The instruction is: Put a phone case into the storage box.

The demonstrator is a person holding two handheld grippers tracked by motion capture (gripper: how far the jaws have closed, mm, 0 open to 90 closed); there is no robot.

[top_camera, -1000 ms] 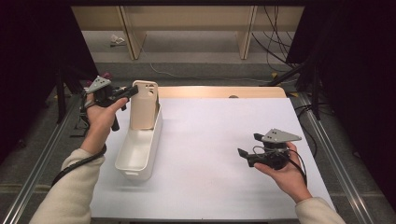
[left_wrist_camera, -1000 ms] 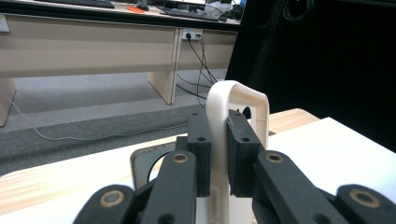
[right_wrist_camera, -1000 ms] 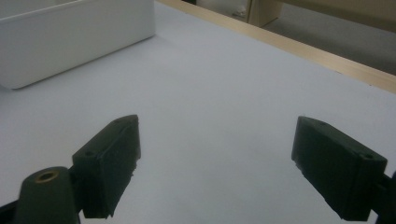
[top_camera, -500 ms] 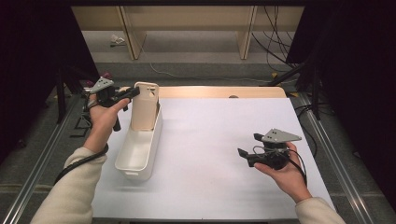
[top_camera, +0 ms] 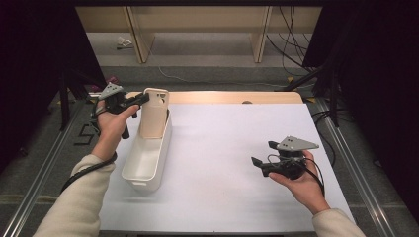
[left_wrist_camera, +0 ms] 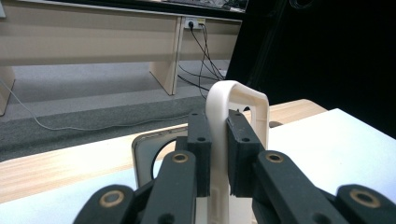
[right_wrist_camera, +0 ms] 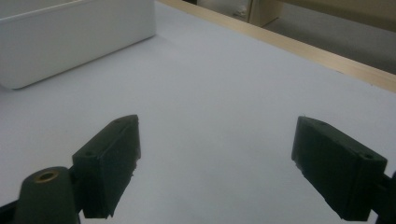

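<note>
The left gripper [top_camera: 141, 98] is clamped on the top edge of a thin cream-coloured rigid plastic phone case [top_camera: 154, 114], which stands almost upright in the far end of a long white plastic bin [top_camera: 148, 160]. The bin lies near the left edge of the white worktop [top_camera: 232, 148], with its far end toward the far left corner. In the left gripper view the two black pads pinch the thin wall of the phone case [left_wrist_camera: 236, 100] from both sides, near its rounded corner, beside the camera opening.

I judge the case to be very light and fairly stiff, but its wall is thin and probably bends a little when pressed. The plastic looks smooth, so it may slip or swing between the pads if it is held only at the edge. A hold on the flat back panel, a little lower than the rim, would likely be more stable than one on the corner. It is not fragile, yet a hard squeeze near the cut-out could deform it. The bin is also light and could slide on the worktop if the case pushes on its wall.

The right gripper [top_camera: 262, 158] rests near the right edge of the worktop with its jaws wide apart and nothing between them.
</note>
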